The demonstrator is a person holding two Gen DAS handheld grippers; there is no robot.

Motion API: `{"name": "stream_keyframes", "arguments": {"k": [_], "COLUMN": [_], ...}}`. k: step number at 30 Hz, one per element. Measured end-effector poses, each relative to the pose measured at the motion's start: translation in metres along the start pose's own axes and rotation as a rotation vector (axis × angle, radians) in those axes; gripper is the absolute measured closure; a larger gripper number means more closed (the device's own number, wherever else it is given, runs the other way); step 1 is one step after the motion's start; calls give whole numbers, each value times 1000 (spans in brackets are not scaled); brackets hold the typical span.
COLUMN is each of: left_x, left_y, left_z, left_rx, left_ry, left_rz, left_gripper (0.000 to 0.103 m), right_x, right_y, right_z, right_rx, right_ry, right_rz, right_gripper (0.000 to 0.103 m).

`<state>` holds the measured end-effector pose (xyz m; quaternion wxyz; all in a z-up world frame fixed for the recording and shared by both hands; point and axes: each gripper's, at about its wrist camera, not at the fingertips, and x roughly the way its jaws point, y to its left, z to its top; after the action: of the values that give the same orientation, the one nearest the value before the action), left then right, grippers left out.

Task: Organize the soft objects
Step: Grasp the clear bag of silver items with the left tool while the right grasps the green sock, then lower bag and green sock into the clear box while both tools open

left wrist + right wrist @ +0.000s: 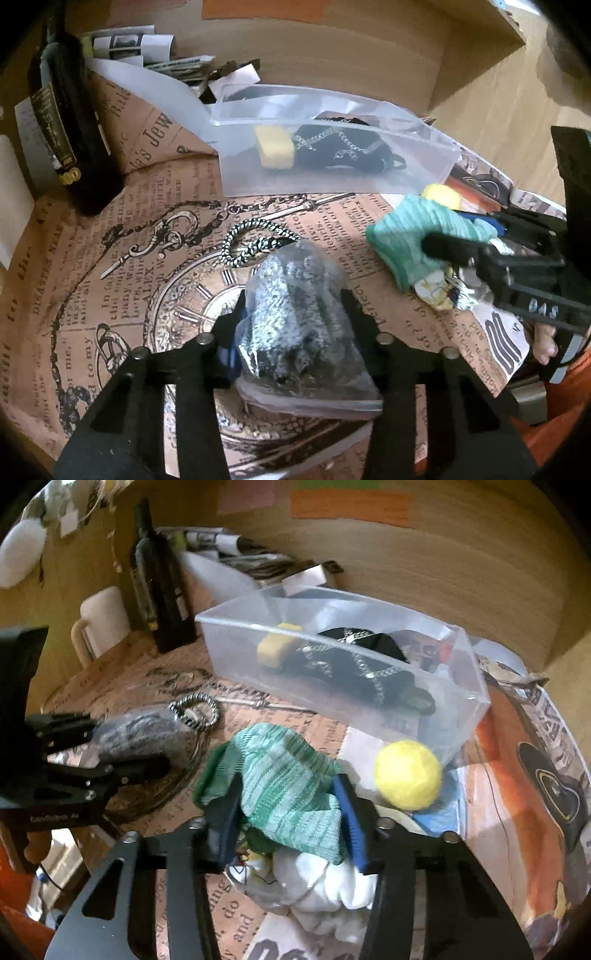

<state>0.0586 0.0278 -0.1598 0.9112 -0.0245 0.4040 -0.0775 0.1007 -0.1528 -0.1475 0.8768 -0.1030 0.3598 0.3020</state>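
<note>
Left gripper (291, 317) clamped on bagged grey item (295, 314); right gripper (288, 805) clamped on green sock (284, 790); both presumably destined for clear bin (476, 686).

A dark wine bottle (70, 122) is seen standing upright far ahead and to the left of the fingers, with a cream mug (98, 622) just to its left. Rolled papers (133, 44) are piled behind the bottle, and a vintage newsprint sheet (110, 280) is spread beneath everything.
</note>
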Motion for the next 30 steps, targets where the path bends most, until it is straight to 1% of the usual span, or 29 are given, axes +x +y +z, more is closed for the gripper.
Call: {"name": "stream_keyframes", "arguments": {"k": [1,5,11,19,22,25,30], "left_x": [-2,-17,-44,-66,-69,-69,-65], "left_y": [-1,-2,-1,3,5,7,7], "left_z": [0,4,19,57,70,87,116], "left_rx": [1,-2,-7,-7,-10,-16,-11], "left_ry": [-2,-36,-119,-244,-274,-296,-327], "left_rz": [-1,5,22,37,41,20,27], "left_gripper": [64,64,65,64,64,64,64], "right_x": [0,-11,-33,-62,-73,-79,-82], "right_y": [-2,-6,-12,-24,-31,-37,-51], "right_z": [1,5,14,33,42,52,65], "right_rx": [8,30,45,68,80,88,96], "right_ry": [-7,-54,-129,-242,-288,-327,-367], "right_rz": [2,6,21,9,-17,-42,-62], "right_gripper": [65,66,66,66,65,65,65]}}
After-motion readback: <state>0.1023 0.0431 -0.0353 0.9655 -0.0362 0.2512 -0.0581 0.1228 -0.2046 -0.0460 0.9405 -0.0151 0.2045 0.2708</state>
